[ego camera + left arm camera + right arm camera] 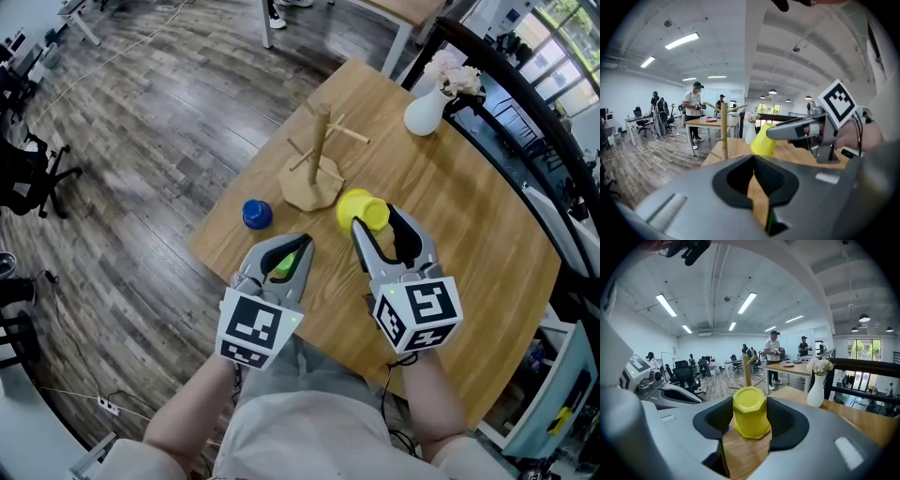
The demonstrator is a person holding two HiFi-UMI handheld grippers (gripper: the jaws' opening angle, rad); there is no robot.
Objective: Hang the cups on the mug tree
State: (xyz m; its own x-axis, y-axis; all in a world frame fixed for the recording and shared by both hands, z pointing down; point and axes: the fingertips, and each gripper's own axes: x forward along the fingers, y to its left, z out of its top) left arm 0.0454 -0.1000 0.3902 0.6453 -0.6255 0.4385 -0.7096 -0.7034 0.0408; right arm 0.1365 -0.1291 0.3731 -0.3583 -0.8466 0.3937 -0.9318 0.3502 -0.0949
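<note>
My right gripper [377,218] is shut on a yellow cup [357,208], its pads pressing on both sides [751,412]. In the left gripper view the yellow cup [763,140] hangs tilted above the table, just right of the wooden mug tree [724,133]. The mug tree [317,164] stands beyond both grippers with bare pegs. A blue cup [256,214] sits on the table to the tree's left. My left gripper [298,246] hovers near the front edge, its tips together. A green thing [287,263] shows through its gap; I cannot tell whether it is held.
A white vase with pink flowers [427,111] stands at the table's far corner. The round wooden table [469,234] drops off to wood flooring on the left. A black railing [525,103] runs along the right. People and desks are far off.
</note>
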